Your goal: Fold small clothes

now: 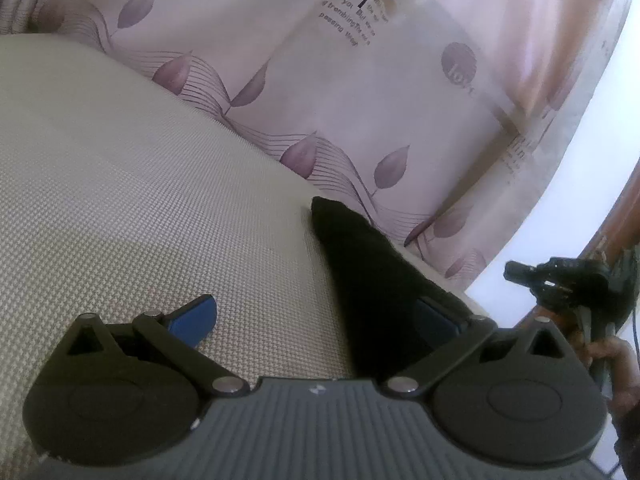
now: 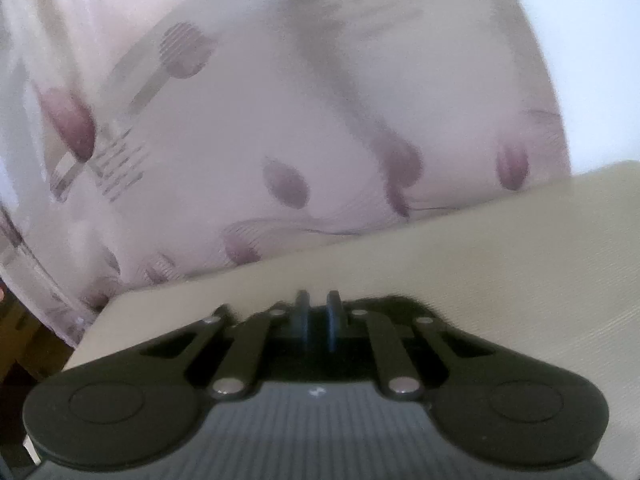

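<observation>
A black garment (image 1: pixel 368 280) lies folded narrow on the beige woven surface (image 1: pixel 140 200), near its right edge. My left gripper (image 1: pixel 316 316) is open just above the surface. Its left blue pad (image 1: pixel 196 316) rests over bare surface and its right blue pad (image 1: pixel 434 316) lies against the black cloth, which partly hides it. My right gripper (image 2: pixel 318 320) is shut, its blue pads close together; a strip of black cloth (image 2: pixel 400 304) shows just behind the fingers, but the view is blurred. The right gripper also shows in the left wrist view (image 1: pixel 516 272), off the surface's right edge.
A pale curtain with purple leaves (image 1: pixel 320 80) hangs right behind the surface and fills the right wrist view (image 2: pixel 280 120). A bright white area (image 1: pixel 580 200) and brown wood (image 1: pixel 624 208) lie to the right. The surface's corner (image 2: pixel 104 312) drops off at the left.
</observation>
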The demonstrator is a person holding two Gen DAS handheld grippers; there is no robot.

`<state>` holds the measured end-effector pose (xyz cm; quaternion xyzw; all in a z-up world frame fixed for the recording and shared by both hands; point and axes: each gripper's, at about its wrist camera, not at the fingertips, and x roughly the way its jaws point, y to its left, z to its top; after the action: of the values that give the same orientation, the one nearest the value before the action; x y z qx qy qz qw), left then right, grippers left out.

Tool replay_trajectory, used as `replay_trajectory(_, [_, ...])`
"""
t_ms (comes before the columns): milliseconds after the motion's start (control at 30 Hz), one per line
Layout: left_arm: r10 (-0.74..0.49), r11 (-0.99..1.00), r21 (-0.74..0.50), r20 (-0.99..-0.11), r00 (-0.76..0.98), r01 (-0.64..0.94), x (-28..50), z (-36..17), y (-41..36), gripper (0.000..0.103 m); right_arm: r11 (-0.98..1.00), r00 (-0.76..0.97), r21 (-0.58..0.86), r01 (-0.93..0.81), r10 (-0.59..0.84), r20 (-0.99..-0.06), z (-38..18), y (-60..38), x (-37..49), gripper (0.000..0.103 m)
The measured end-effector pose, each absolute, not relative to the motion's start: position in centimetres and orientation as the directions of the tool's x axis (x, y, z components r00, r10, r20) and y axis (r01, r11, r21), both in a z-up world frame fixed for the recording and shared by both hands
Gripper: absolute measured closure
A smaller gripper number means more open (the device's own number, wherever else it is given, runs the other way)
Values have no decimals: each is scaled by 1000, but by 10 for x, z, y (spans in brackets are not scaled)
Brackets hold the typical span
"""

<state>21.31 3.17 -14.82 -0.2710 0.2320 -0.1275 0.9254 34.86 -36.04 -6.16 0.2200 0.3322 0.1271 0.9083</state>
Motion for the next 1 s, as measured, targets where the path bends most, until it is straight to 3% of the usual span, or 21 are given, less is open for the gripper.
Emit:
replay_trajectory(67, [-360, 823, -558, -363, 859, 108, 214, -149, 31, 0, 881, 736, 473, -33, 342, -585, -70, -377, 352, 92])
replay_trajectory(133, [-359, 824, -556, -364, 860, 109, 213, -150, 31, 0, 801, 688, 596, -55, 463, -559, -81, -385, 348, 91])
replay_trajectory(200, [-359, 824, -556, -366, 859, 108, 214, -150, 31, 0, 758, 654, 649, -63, 523, -547, -89, -374, 341, 77])
replay_trajectory(267, [-360, 826, -554, -369, 857, 108, 215, -150, 31, 0, 723, 607, 686, -81, 582, -541, -101, -357, 335, 35])
replay_trajectory(333, [-362, 825, -554, -368, 856, 110, 214, -150, 33, 0, 703, 587, 709, -47, 594, -550, -113, -346, 332, 20])
replay_trajectory(633, [-367, 824, -555, -369, 854, 114, 214, -151, 33, 0, 733, 603, 680, -19, 551, -577, -128, -312, 338, 20])
replay_trajectory(700, [-368, 824, -555, -369, 853, 115, 214, -151, 33, 0, 775, 600, 632, -19, 515, -613, -130, -298, 344, 25])
replay_trajectory(767, [-367, 824, -555, -369, 854, 114, 215, -151, 32, 0, 800, 595, 599, -49, 505, -626, -131, -288, 347, 76])
replay_trajectory(867, [-367, 823, -556, -368, 854, 114, 214, -151, 32, 0, 862, 650, 495, -107, 437, -621, -119, -280, 342, 89])
replay_trajectory(1000, [-366, 825, -554, -370, 854, 113, 214, -151, 32, 0, 877, 703, 463, -127, 409, -582, -91, -309, 341, 91])
